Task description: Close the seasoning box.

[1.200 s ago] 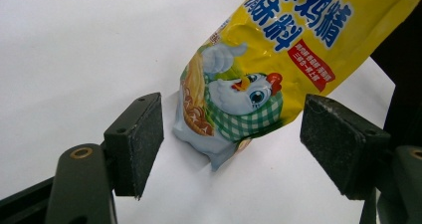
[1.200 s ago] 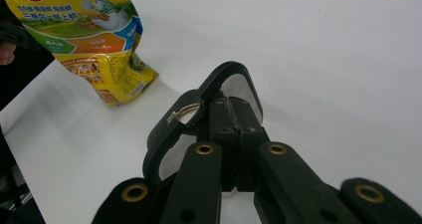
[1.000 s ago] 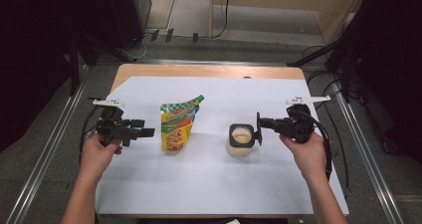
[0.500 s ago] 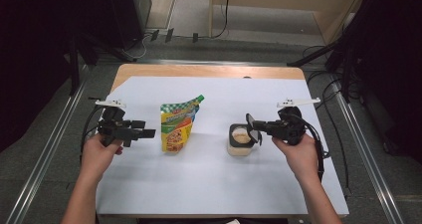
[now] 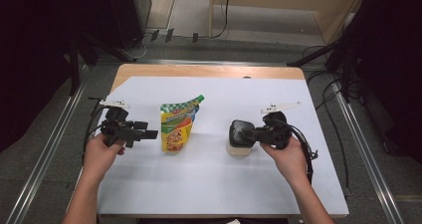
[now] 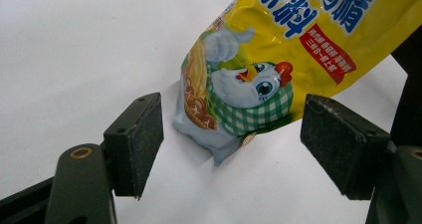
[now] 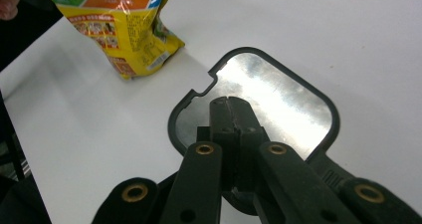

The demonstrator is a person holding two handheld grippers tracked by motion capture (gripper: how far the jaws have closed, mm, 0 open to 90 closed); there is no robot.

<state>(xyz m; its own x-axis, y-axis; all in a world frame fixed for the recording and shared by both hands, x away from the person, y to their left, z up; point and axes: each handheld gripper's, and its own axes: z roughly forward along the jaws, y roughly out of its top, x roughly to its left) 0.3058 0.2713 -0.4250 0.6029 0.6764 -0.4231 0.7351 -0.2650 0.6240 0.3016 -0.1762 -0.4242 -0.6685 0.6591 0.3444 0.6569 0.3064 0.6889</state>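
The right gripper (image 5: 249, 133), closed, rests on the tub's lid (image 7: 278, 102) at centre frame, likely pressing it shut, while the open left gripper (image 5: 149, 133) waits beside the pouch (image 5: 178, 126).

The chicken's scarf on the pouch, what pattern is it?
Green-and-white check on the pouch; clearest in the left gripper view.

High view: we look forward and down from above the person's side, far enough to take in the whole worktop (image 5: 209, 184) and floor around it; forearms enter from the bottom. Left gripper view: we ride low on the left gripper (image 6: 231, 149), very near the worktop, looking along its fingers (image 6: 142, 134) at the pouch (image 6: 259, 79) bottom, close up. Right gripper view: we ride on the right gripper (image 7: 230, 117), looking down along it onto the lid (image 7: 278, 99), pouch farther off at top left. All three views share the pouch; high and right views share the lid.
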